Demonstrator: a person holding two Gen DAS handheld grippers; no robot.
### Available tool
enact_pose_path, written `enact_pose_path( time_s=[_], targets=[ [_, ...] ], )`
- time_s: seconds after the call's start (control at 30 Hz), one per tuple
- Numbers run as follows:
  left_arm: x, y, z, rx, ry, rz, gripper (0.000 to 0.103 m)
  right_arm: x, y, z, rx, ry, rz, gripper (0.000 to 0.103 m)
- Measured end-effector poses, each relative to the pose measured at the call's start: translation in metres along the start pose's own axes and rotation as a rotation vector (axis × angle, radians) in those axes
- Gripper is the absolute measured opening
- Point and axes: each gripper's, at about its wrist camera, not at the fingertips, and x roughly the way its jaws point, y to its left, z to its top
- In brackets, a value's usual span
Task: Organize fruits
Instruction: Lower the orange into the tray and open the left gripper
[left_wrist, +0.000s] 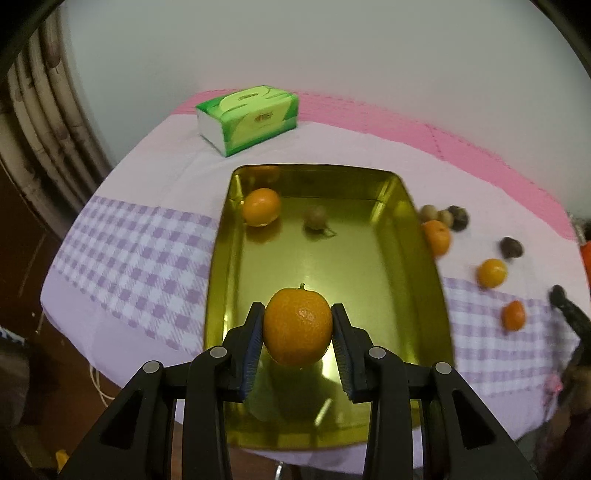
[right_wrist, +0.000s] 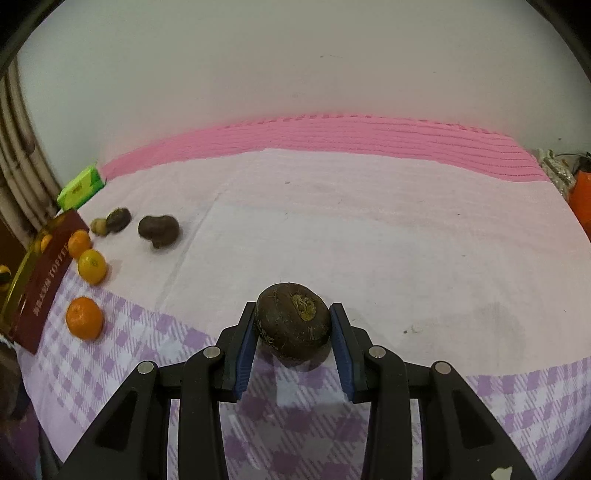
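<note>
Checked tablecloth (right_wrist: 369, 229), gold tin (left_wrist: 424, 229), gripped mandarin (left_wrist: 297, 326), gripped chestnut (right_wrist: 293, 325).

You get soft, fairly dim indoor light in both views, with a slight pink-grey cast and no hard shadows. In the left wrist view the gold tray (left_wrist: 424, 236) throws glare: a bright patch sits on its floor just beyond the held orange (left_wrist: 297, 326), and the fruit mirrors beneath itself. The loose fruit at the right smears with motion blur. In the right wrist view the dark fruit (right_wrist: 292, 325) casts a faint shadow on the cloth (right_wrist: 369, 229), and the fruit at the far left looks soft. Your fisheye lenses bend the edges and darken the corners to black.
</note>
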Motion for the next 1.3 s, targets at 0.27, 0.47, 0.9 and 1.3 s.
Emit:
enact_pose_path(
  time_s=[0.27,0.47,0.9,1.3],
  targets=[
    [0.019,-0.003,0.01,0.03,-0.018,0.028,0.037,0.0,0.001,-0.001,0.014,0.0,0.0,0.035],
    [0.034,-0.022,0.024,0.052,-0.01,0.014,0.037,-0.001,0.001,-0.002,0.017,0.0,0.003,0.035],
    [0.055,-0.048,0.042,0.092,0.006,-0.006,0.037,-0.001,0.001,-0.001,0.006,0.003,-0.007,0.036],
    [0.049,-0.059,0.048,0.109,-0.027,0.005,0.037,0.0,0.002,-0.001,0.003,0.003,-0.011,0.036]
  ],
)
